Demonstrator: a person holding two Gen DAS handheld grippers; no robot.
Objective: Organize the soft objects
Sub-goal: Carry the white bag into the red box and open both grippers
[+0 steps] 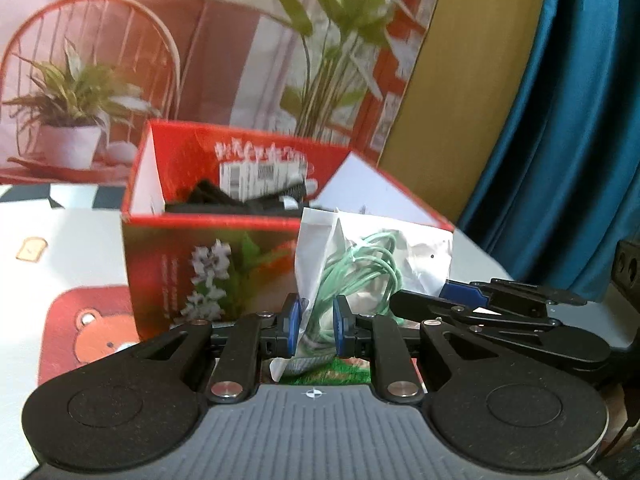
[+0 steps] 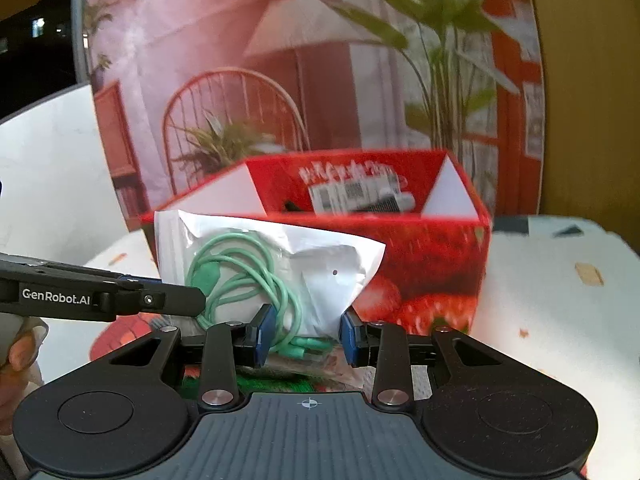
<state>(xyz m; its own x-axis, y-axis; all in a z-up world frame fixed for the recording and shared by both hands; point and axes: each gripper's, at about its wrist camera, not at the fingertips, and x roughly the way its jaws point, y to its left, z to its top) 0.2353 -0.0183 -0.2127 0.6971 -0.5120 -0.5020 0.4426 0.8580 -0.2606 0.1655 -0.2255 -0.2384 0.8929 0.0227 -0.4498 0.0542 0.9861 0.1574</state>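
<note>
Left tool: your left tool point(image 1: 313, 328) has its blue pads clamped on the near lower edge of the white pouch point(image 1: 400, 256), pinching plastic and green cord together.
Pouch: it hangs in the air in front of the red box point(image 1: 208, 264), clear of the worktop point(image 1: 60, 248), held between both tools and standing roughly upright.
Cable: the green cable point(image 2: 240, 276) sits coiled inside the pouch, its loops sagging towards the bottom, where the plugs look to be gathered.
Right tool: your right tool point(image 2: 306, 338) is closed on the same lower edge, further along, with crumpled film and cable ends between the pads.
Feel: judge it light, limp and slick; the film creases freely and will not hold any shape by itself.
Hold: stay on the bottom, where the cord gives the pads some bulk; bare film alone would probably slide out.
Risk: the upper half is unsupported, so it may flop forward as you carry it.
Box: the red box stands open just behind, with dark items and a labelled packet already inside.
</note>
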